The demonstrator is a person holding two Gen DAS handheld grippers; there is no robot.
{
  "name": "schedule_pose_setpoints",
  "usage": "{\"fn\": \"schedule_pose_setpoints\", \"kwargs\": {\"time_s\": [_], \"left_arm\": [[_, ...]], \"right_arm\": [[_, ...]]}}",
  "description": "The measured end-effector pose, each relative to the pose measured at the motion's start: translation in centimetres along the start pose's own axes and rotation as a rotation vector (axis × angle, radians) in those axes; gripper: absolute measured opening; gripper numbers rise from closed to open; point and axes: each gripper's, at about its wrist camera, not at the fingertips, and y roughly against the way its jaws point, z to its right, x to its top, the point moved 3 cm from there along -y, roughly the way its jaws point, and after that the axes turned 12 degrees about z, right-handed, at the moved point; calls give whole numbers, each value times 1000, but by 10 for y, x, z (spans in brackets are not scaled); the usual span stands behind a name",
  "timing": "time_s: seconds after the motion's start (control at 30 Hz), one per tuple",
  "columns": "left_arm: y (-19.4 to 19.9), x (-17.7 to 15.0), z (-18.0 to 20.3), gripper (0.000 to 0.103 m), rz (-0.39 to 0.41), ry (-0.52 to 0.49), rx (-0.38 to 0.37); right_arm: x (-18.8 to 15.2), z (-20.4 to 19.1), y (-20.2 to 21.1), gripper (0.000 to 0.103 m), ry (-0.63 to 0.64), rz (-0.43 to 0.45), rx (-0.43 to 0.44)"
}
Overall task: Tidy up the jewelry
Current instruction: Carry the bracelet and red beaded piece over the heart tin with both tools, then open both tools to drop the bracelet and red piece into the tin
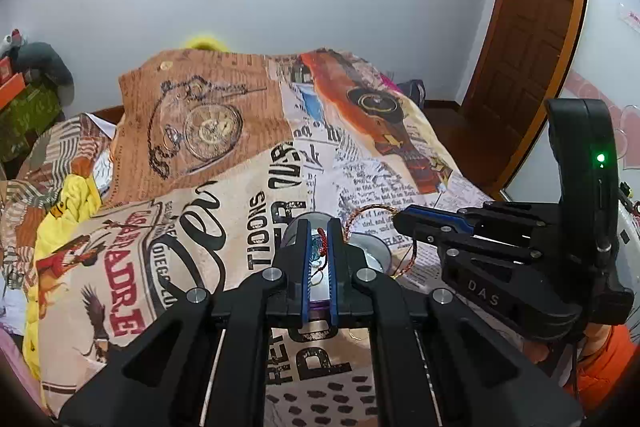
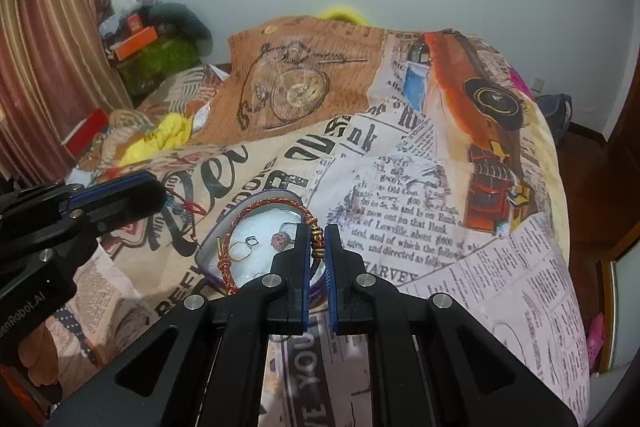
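Note:
A round jewelry tray [image 2: 276,206] with a white lining lies on the printed bedspread; it also shows in the left wrist view [image 1: 374,251]. In it lie a gold ring [image 2: 240,250], a small square ring [image 2: 252,240] and a ring with a pink stone [image 2: 280,239]. My right gripper [image 2: 318,241] is shut on a red-and-gold braided bracelet [image 2: 264,206], which arcs over the tray. My left gripper [image 1: 319,241] is shut on a red cord piece with a teal tassel [image 1: 318,247], just left of the tray; its red cord [image 2: 188,205] hangs from it in the right wrist view.
The bedspread [image 1: 240,187] covers a bed, with yellow cloth [image 1: 76,195] bunched at its left side. Boxes and clutter [image 2: 152,47] stand at the far left by a curtain [image 2: 48,59]. A wooden door [image 1: 532,47] is at the right.

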Motion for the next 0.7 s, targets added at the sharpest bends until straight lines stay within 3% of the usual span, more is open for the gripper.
{"fn": "schedule_pose_setpoints", "kwargs": {"time_s": [0.7], "left_arm": [[-49,-35,-11,6,-137,12,-16]], "right_arm": [[-16,-14,-35,6,100,-96,30]]}}
